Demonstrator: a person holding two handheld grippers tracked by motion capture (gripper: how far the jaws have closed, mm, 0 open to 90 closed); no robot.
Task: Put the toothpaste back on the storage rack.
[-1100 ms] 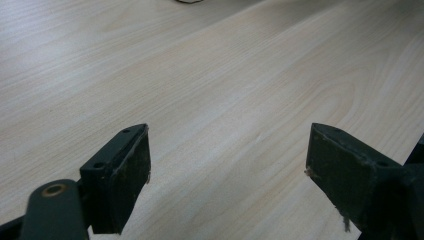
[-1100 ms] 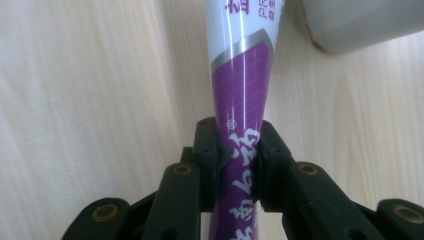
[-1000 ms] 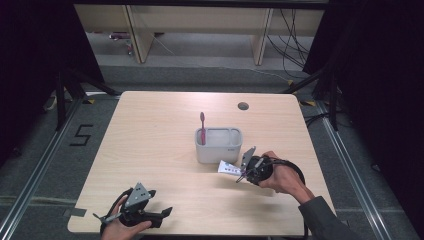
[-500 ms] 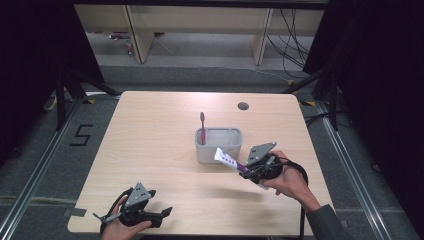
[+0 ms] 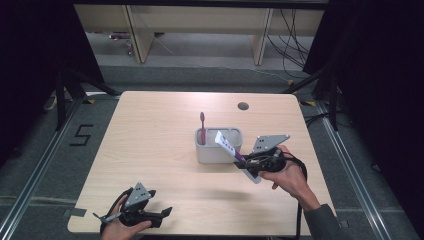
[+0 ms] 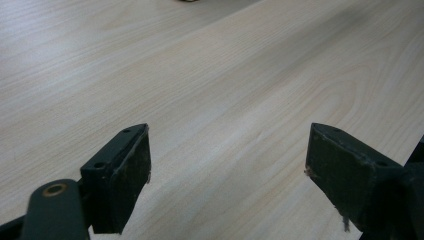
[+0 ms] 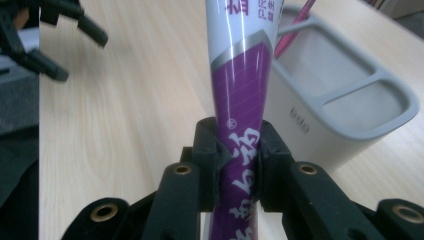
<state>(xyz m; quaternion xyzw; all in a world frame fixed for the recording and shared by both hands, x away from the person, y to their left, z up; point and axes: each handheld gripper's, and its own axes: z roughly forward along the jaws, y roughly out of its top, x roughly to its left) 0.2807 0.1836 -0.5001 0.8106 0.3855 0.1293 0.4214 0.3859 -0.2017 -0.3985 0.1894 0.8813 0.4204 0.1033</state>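
Observation:
A purple and white toothpaste tube (image 5: 228,146) (image 7: 243,85) is held in the air, tilted, its flat end over the front right part of a grey holder (image 5: 218,151) (image 7: 345,100). My right gripper (image 5: 245,161) (image 7: 239,155) is shut on the tube's purple lower part. A pink toothbrush (image 5: 202,127) (image 7: 295,25) stands upright in the holder's left compartment. My left gripper (image 5: 162,213) (image 6: 227,175) rests near the table's front left edge, open, with bare wood between its jaws.
The wooden table (image 5: 150,150) has a round cable hole (image 5: 243,106) at the back right. Beyond the table stand wooden shelving legs (image 5: 140,35) and loose cables (image 5: 295,30) on the floor. A taped marking (image 5: 81,135) lies on the floor at left.
My right gripper has lifted the toothpaste tube off the table and raised it up to the holder's front right side. The left gripper has stayed put.

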